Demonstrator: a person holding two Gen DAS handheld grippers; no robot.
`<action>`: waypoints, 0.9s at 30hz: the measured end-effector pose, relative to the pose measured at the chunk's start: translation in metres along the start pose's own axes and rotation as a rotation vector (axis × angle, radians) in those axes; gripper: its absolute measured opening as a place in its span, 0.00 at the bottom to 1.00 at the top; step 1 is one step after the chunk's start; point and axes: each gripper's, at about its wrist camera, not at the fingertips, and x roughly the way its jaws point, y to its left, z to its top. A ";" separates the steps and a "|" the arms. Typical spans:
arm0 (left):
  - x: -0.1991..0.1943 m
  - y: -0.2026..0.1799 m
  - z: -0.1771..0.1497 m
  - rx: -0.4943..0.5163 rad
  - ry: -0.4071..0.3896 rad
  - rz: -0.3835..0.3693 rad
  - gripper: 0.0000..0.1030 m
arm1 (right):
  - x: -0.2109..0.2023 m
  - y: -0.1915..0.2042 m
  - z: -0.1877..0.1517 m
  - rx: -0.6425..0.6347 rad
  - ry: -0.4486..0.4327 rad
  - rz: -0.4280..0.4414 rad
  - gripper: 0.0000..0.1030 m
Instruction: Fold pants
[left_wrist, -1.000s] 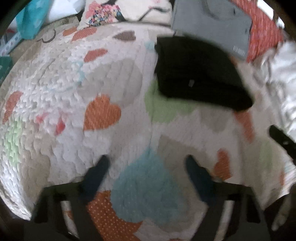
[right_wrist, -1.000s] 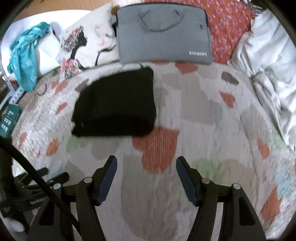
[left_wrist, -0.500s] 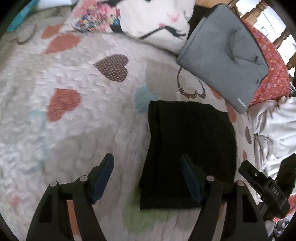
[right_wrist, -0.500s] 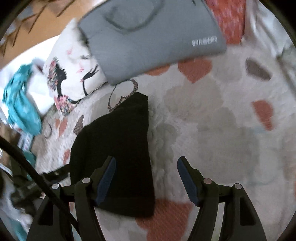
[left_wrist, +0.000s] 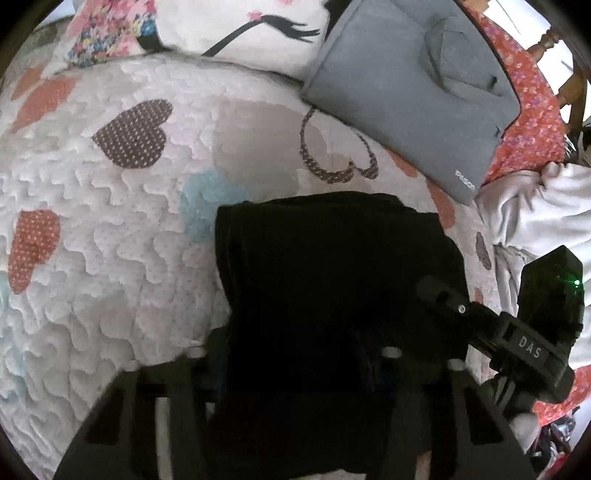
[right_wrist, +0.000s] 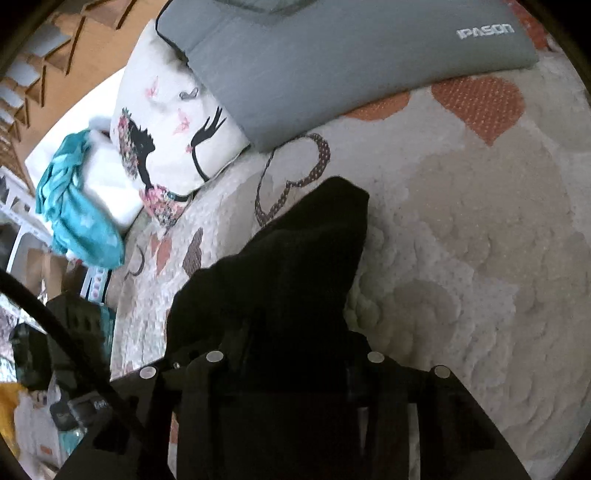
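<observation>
We are looking down both grippers at the folded black pants (left_wrist: 332, 266), which are lying on the heart-patterned quilt (left_wrist: 110, 229) near its far edge, just short of the pillows. Our left gripper (left_wrist: 295, 354) is straddling the near end of the bundle, and its jaws are closing with the dark cloth between them; the fingers are lost against the black fabric, so we cannot tell whether the pads are already pressing on it. Our right gripper (right_wrist: 291, 365) is doing the same from the other side: its jaws are closing around the near end of the pants, and again black on black is hiding whether the pads are touching. In the left wrist view the right gripper's body is showing at the right edge of the bundle, close beside it. Beyond the pants, a grey laptop bag (right_wrist: 351, 55) is resting along the quilt's far edge, leaning partly on a white pillow printed with a figure (right_wrist: 170, 125). A teal cloth (right_wrist: 74, 206) is lying off the quilt's far left corner, and a white blanket (left_wrist: 535, 210) is bunching at its right edge.
</observation>
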 end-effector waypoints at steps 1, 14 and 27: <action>-0.002 -0.002 0.000 0.002 -0.005 0.006 0.34 | -0.002 0.003 0.001 -0.003 -0.005 0.003 0.29; -0.028 -0.024 -0.004 -0.010 -0.043 -0.076 0.28 | -0.060 0.019 0.009 -0.002 -0.104 0.082 0.24; -0.034 -0.016 0.013 -0.056 0.000 -0.063 0.38 | -0.067 -0.026 0.017 0.130 -0.113 -0.145 0.50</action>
